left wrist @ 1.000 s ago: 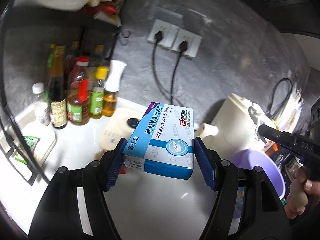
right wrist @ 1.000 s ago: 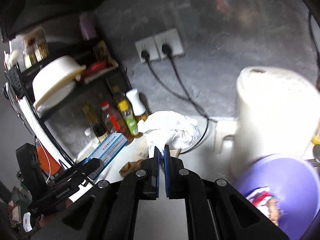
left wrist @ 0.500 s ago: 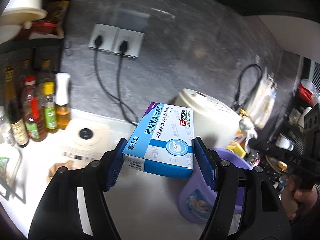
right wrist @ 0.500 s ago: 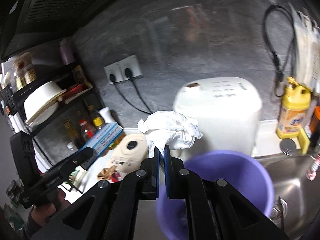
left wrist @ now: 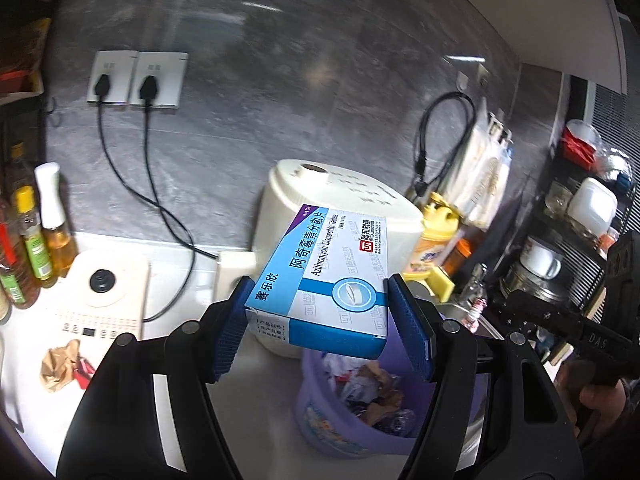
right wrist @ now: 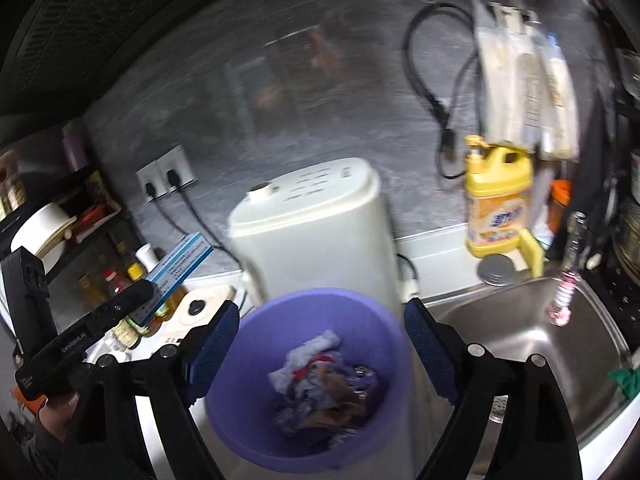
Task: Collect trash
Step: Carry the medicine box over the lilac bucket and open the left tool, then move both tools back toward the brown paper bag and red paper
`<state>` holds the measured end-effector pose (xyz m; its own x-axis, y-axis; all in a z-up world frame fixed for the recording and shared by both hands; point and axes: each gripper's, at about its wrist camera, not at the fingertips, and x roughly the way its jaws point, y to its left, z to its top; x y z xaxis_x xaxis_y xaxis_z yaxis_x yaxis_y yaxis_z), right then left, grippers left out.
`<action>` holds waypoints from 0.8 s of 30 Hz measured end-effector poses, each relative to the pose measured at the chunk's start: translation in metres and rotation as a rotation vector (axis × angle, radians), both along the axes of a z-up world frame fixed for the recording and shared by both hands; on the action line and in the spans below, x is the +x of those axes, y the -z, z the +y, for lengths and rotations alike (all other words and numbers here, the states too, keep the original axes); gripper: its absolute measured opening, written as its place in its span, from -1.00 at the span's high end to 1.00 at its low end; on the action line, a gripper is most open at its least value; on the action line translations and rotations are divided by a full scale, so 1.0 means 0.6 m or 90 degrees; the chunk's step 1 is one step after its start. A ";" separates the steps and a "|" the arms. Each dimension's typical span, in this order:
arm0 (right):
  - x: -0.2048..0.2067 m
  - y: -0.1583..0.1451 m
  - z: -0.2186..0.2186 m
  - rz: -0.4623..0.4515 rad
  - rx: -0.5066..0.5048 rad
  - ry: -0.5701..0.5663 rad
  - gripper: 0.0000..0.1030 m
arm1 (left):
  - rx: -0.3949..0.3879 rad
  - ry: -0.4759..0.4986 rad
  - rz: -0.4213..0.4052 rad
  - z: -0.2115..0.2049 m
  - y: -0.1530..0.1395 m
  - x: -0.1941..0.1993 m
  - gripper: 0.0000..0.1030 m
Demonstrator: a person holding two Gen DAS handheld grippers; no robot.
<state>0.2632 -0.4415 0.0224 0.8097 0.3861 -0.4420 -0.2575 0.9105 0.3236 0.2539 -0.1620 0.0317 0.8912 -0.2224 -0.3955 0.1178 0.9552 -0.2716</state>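
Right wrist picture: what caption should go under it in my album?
Right gripper, jaws just opened and empty, above the purple bin of crumpled trash.

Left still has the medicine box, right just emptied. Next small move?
Probably carry the left gripper forward until the blue-and-white medicine box hangs above the purple plastic bin, then open. The box sits clamped near the bin's rim; the right gripper, jaws just opened, is empty above it.
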 end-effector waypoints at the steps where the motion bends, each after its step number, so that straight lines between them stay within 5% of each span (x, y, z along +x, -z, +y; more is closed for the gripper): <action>1: -0.002 0.002 -0.009 0.001 0.002 0.008 -0.62 | 0.002 0.007 0.002 -0.008 0.002 0.003 -0.32; 10: -0.009 0.018 -0.072 0.015 0.011 0.057 -0.60 | -0.003 0.094 0.021 -0.074 0.018 0.024 -0.33; 12: -0.011 0.022 -0.080 0.020 0.014 0.060 -0.60 | -0.005 0.107 0.023 -0.082 0.021 0.023 -0.64; 14: -0.011 0.025 -0.081 0.024 0.018 0.059 -0.60 | -0.007 0.094 0.021 -0.078 0.021 0.016 -0.87; 24: -0.007 0.026 0.024 0.022 0.025 -0.039 -0.61 | 0.004 -0.045 0.051 0.049 0.027 -0.036 -0.88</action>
<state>0.2589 -0.4272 0.0066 0.7686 0.4522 -0.4525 -0.3007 0.8797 0.3684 0.2325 -0.1324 0.0158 0.8700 -0.1571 -0.4674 0.0283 0.9622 -0.2707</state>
